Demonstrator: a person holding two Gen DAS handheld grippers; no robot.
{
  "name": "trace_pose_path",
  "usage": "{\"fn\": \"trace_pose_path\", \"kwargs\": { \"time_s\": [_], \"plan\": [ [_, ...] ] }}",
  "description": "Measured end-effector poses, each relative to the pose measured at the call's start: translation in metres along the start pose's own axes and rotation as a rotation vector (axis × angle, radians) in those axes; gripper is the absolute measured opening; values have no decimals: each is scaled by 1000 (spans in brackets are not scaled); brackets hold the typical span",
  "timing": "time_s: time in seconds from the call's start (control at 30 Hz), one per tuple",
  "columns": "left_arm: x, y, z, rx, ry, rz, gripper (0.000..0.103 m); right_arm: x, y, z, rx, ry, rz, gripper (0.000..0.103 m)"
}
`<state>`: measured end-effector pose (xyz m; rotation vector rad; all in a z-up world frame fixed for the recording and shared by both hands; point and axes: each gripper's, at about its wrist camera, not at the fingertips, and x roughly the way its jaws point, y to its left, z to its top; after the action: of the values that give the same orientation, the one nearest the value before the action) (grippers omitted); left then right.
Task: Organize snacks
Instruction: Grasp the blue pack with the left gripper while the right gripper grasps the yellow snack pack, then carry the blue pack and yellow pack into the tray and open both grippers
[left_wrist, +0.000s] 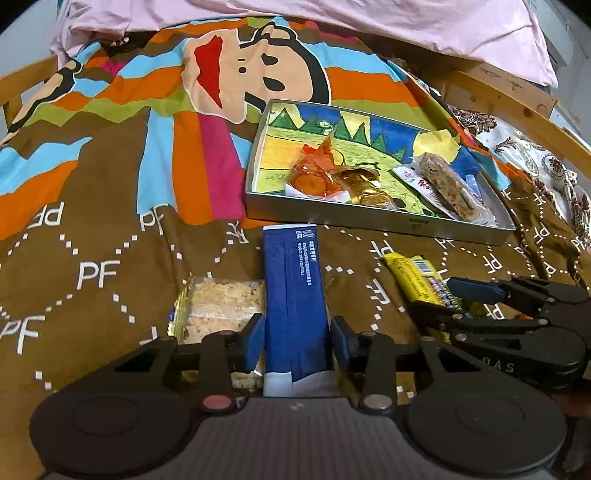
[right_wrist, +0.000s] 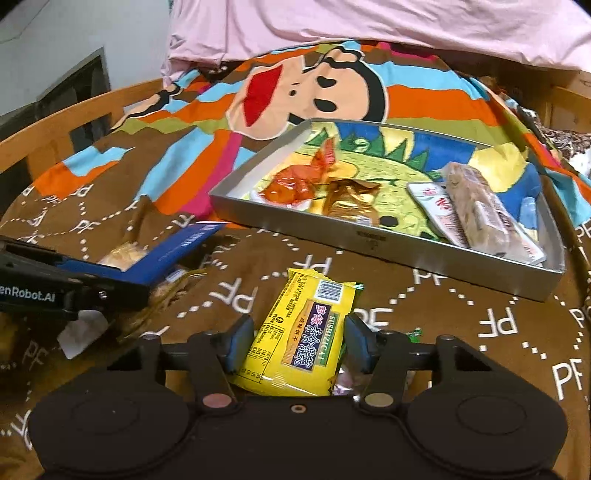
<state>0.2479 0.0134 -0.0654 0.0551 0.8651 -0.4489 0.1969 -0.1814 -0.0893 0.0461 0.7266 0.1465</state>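
The left gripper (left_wrist: 297, 341) is closing its fingers on the long blue-and-white snack packet (left_wrist: 295, 295), nose pointing toward the shallow silver metal tray (left_wrist: 369, 221), presumably its destination. The right gripper (right_wrist: 300, 345) is straddling the yellow crinkly biscuit packet (right_wrist: 299, 332) lying on the brown patterned bedspread (right_wrist: 424, 306); whether those fingers are squeezing or merely touching, I cannot tell. A clear-wrapped pale crumbly cake (left_wrist: 218, 306) is sitting partly hidden behind the left fingers. Farther off, the tray is collecting wrapped snacks (orange, gold, a nut bar), its far corner cut off.
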Motion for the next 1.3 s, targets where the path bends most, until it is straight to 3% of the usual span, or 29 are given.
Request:
{"fn": "trace_pose_path", "kwargs": {
  "time_s": [0.2, 0.33, 0.43, 0.5, 0.63, 0.73, 1.03, 1.3],
  "plan": [
    [-3, -11, -5, 34, 5, -9, 42, -4, 13, -3, -36, 1, 26, 58],
    [-1, -10, -4, 25, 5, -12, 43, 0, 8, -5, -12, 24, 6, 71],
    [1, -9, -3, 25, 0, -11, 44, 1, 6, -6, 3, 29, 14, 72],
    [2, -10, -4, 33, -3, -8, 44, 2, 11, -8, -31, 29, 1, 71],
    [2, -12, -4, 53, -9, 8, 41, 2, 20, -10, -87, 22, -20, 56],
    [1, -13, -5, 44, -16, 15, 37, -1, 23, -11, -113, 15, -34, 55],
    [-10, -20, -11, 42, -76, 32, 33, -21, 58, -21, -420, -100, -149, 54],
    [-37, -30, -12, 51, -234, 35, 33, -39, 72, -28, -605, -226, -238, 54]
  ]
}}
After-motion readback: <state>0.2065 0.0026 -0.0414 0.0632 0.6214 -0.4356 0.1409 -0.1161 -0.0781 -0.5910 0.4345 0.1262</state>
